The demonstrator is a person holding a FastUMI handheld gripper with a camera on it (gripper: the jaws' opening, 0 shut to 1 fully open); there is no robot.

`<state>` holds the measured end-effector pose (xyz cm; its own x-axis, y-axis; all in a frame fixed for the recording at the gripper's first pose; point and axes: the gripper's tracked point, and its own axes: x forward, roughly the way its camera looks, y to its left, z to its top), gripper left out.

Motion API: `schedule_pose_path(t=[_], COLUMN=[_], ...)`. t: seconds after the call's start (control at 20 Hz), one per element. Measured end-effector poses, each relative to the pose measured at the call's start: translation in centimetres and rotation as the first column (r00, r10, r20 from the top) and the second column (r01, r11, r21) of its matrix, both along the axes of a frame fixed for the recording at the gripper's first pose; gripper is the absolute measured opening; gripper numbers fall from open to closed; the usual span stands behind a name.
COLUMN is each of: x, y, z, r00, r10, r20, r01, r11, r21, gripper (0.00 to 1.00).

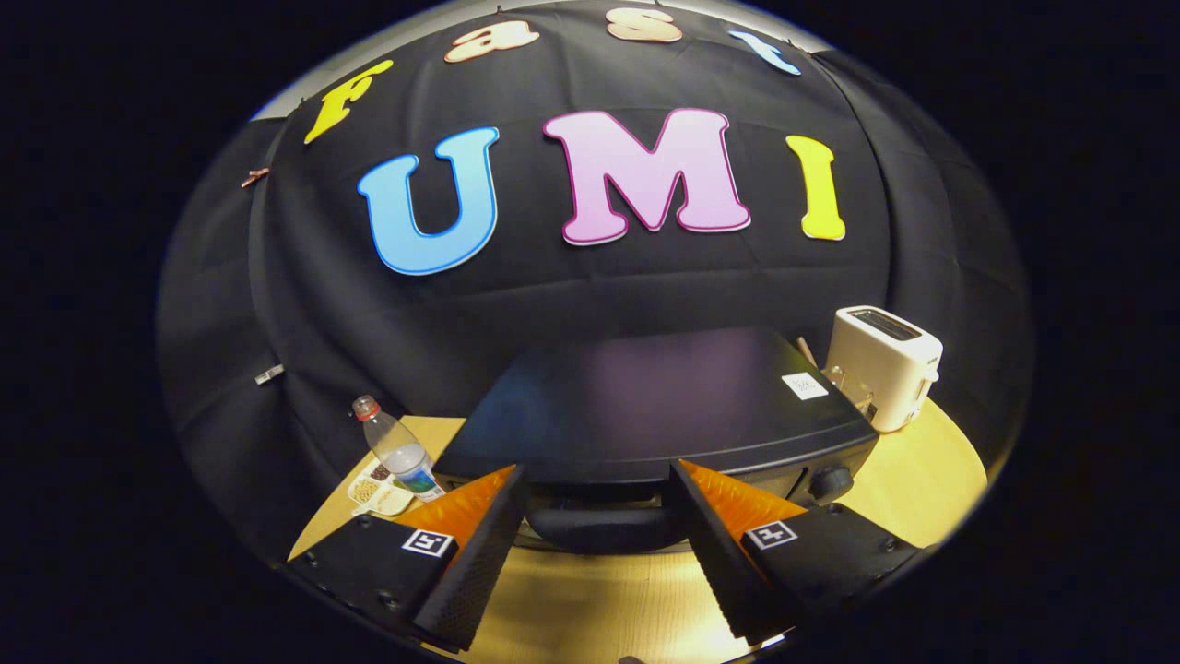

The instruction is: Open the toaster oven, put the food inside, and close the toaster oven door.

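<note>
A black toaster oven [664,397] stands on the wooden table, seen from above its top. Its black door handle [599,527] runs across the front, just below the top's front edge. My gripper [597,493] is open, its two orange-and-black fingers [479,535] on either side of the handle, tips level with it and not pressing on it. The door looks closed. A small white dish of food [376,489] sits on the table left of the oven, beyond my left finger.
A clear plastic water bottle [395,447] stands beside the food dish, left of the oven. A white pop-up toaster [883,364] stands behind the oven's right corner. The round wooden table [922,480] ends close behind it at the black cloth wall.
</note>
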<state>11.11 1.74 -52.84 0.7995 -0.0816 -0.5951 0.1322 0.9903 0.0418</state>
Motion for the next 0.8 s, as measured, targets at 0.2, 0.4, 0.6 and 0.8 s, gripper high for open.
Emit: schedule_pose_path(t=[0.2, 0.4, 0.6, 0.8], x=[0.0, -1.0, -3.9, -8.4], y=[-1.2, -1.3, -1.2, -1.2], z=[-1.3, -1.6, -1.7, -2.7], r00=[1.000, 0.999, 0.994, 0.979], r10=[-0.019, -0.012, -0.010, -0.021], r20=[-0.015, -0.047, -0.106, -0.201], r01=[0.018, 0.007, 0.001, 0.006], r11=[0.998, 0.995, 0.996, 0.997], r21=[-0.067, -0.103, -0.085, -0.071], gripper=[0.98, 0.98, 0.97, 0.97])
